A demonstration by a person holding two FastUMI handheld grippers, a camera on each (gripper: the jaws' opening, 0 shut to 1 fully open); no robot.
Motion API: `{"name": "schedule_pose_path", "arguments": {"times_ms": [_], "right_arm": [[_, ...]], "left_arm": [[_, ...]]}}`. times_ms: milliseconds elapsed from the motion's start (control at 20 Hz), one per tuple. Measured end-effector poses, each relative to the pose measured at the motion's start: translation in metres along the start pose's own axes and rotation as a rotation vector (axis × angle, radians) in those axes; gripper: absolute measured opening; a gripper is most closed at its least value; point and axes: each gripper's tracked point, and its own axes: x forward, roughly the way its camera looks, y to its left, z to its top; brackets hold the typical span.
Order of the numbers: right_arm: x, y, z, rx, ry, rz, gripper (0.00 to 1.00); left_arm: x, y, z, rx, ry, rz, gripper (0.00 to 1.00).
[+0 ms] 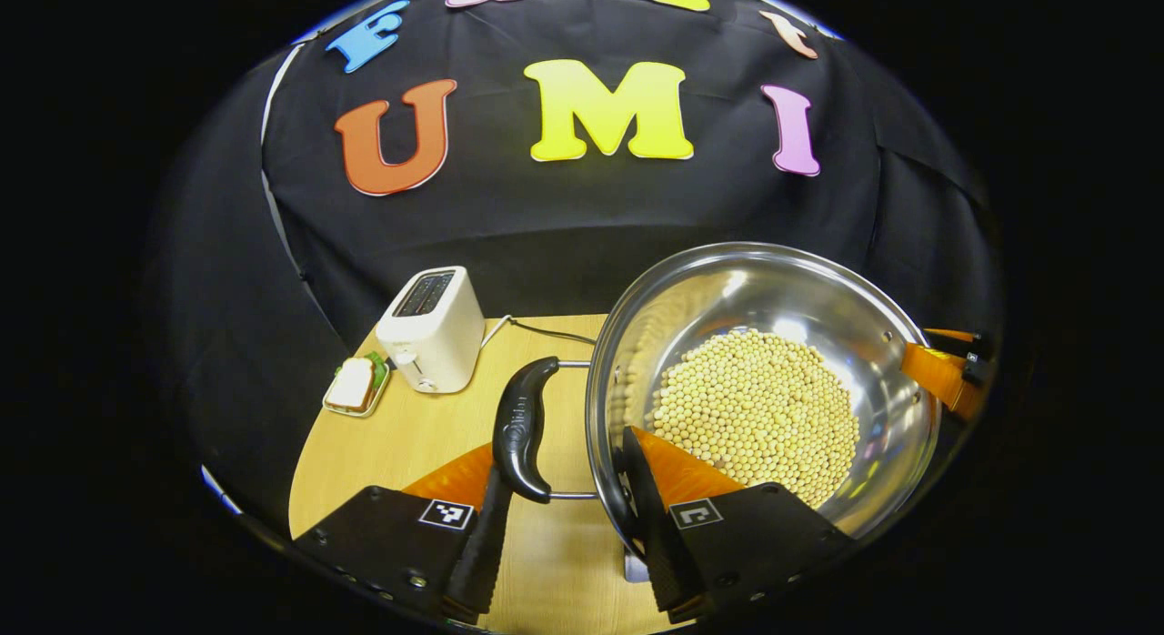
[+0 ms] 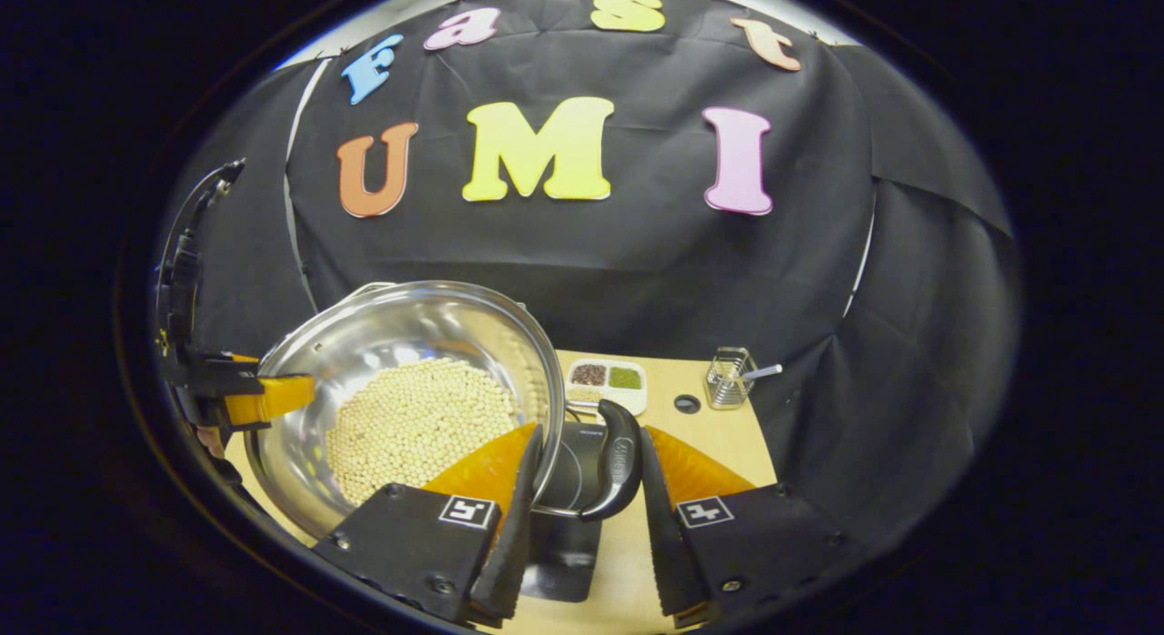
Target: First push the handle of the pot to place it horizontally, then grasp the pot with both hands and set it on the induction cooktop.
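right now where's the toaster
Left gripper view: the toaster stands at the table's far left, beside a small tray, left of the pot.

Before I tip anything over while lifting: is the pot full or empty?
Partly full. The pot holds a layer of pale round beans across its bottom, with bare steel wall showing above them up to the rim.
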Motion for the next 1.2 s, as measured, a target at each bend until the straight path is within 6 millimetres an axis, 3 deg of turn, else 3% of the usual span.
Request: {"name": "schedule_pose_path", "arguments": {"times_ms": [250,550,850,1200], "right_arm": [[0.022,-0.022,-0.022,0.019,0.034,-0.001,0.57],[0.062,-0.034,-0.057,0.064,0.051,-0.018,0.59],[0.103,-0.033,-0.087,0.075,0.067,-0.024,0.56],[0.133,-0.029,-0.101,0.077,0.065,-0.037,0.56]], "left_arm": [[0.001,0.0,-0.003,0.027,0.0,0.007,0.63],[0.017,-0.007,-0.011,0.045,0.021,-0.005,0.63],[0.029,-0.011,-0.02,0.047,0.045,-0.008,0.64],[0.033,-0.014,-0.03,0.003,0.079,-0.022,0.64]]}}
